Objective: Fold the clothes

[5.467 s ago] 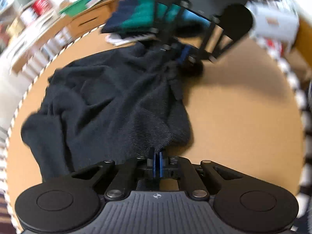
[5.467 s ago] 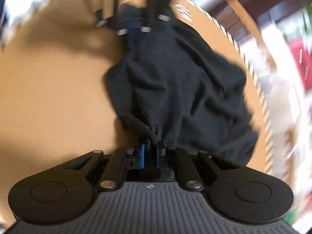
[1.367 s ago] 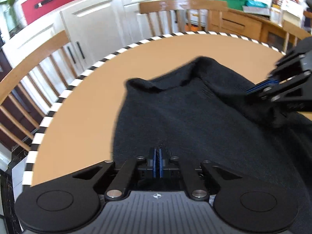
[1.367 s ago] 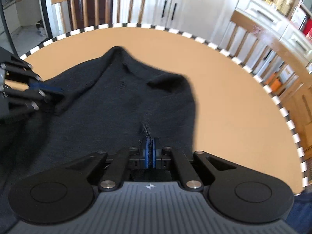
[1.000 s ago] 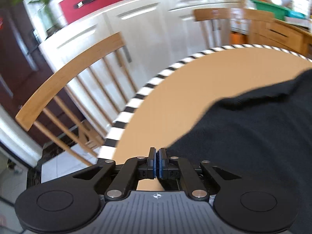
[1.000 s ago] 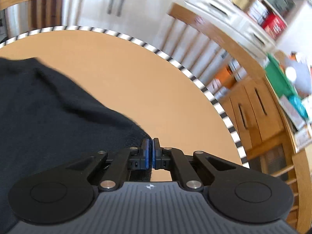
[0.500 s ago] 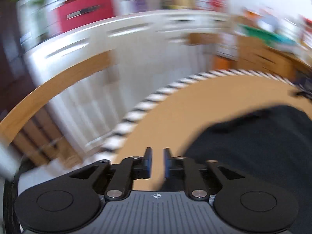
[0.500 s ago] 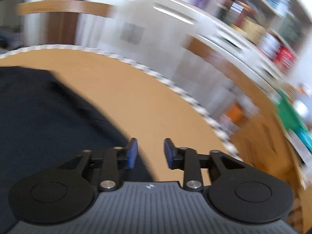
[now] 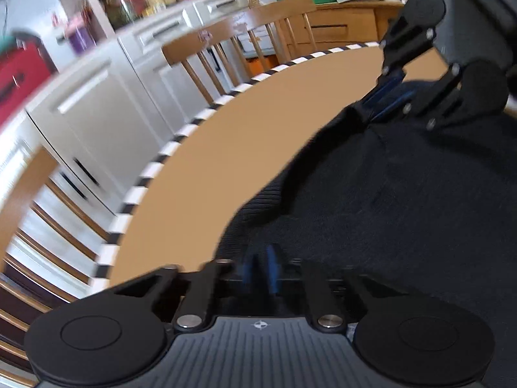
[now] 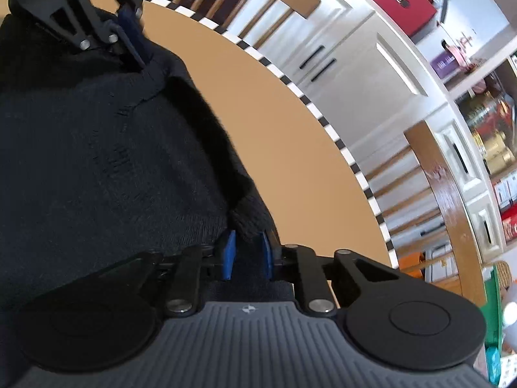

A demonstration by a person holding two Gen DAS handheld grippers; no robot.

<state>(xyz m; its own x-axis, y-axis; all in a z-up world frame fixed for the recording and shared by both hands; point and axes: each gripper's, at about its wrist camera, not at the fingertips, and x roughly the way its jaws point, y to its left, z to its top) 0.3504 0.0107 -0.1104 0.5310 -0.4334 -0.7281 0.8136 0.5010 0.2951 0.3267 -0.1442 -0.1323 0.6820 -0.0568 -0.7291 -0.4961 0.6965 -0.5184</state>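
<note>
While both grippers point down at a round tan surface (image 9: 226,148) with a black-and-white striped rim, a black knitted sweater (image 9: 404,213) lies spread across it. The left gripper (image 9: 260,271) has just been closing; its blue fingers (image 9: 273,271) are blurred but appear clenched on the sweater's ribbed edge, with bare surface off to their left and the sweater's body stretching right. Ahead of them to the right, the other gripper bites the far edge. The right gripper (image 10: 247,253) has also just been closing, and its blue fingers (image 10: 229,252) pinch a ribbed fold of sweater between them. Beyond its fingers to the left lies dark knit; to the right, bare surface, then wooden chairs (image 10: 446,194) and white cabinets (image 10: 365,74).
</note>
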